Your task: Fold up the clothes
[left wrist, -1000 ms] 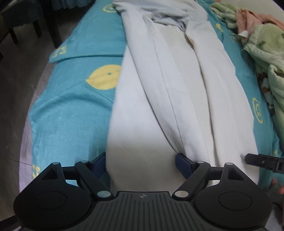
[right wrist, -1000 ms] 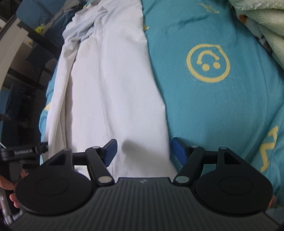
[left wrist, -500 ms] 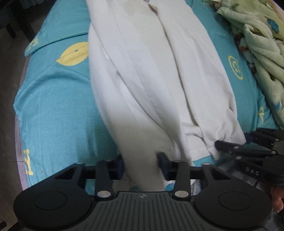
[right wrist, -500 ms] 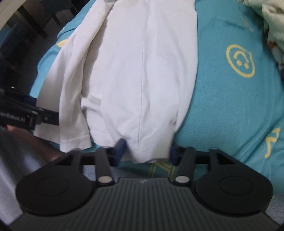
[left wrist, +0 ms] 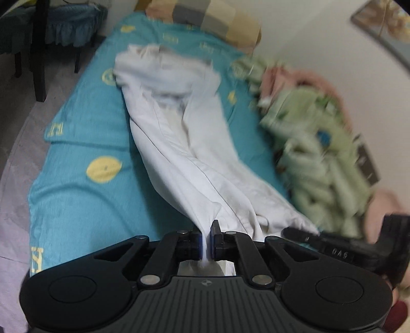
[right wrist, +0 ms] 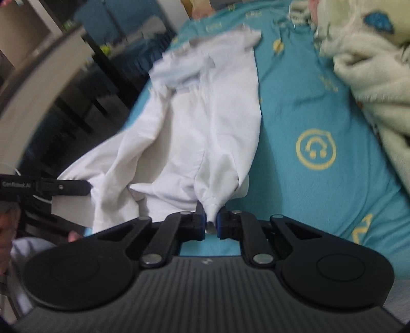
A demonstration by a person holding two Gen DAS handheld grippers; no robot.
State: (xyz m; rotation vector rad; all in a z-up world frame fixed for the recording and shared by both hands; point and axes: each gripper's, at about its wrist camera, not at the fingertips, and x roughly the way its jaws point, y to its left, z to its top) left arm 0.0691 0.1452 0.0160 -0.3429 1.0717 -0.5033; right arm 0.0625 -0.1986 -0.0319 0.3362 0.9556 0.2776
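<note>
A white garment lies lengthwise on the teal bed sheet, its near end lifted off the bed. My left gripper is shut on the garment's near left corner, the cloth pinched between its fingers. In the right wrist view the same white garment bunches toward my right gripper, which is shut on its near right corner. The right gripper shows at the left view's right edge, and the left gripper at the right view's left edge. Both views are motion-blurred.
A crumpled green and pink blanket lies along the bed's right side beside the wall, seen cream-coloured as a blanket in the right view. A checked pillow sits at the bed's far end. Dark chair legs stand on the floor at left.
Both grippers went from open over the garment's near hem to shut on its corners. They have since raised the hem, so the cloth now stretches up from the bed.
</note>
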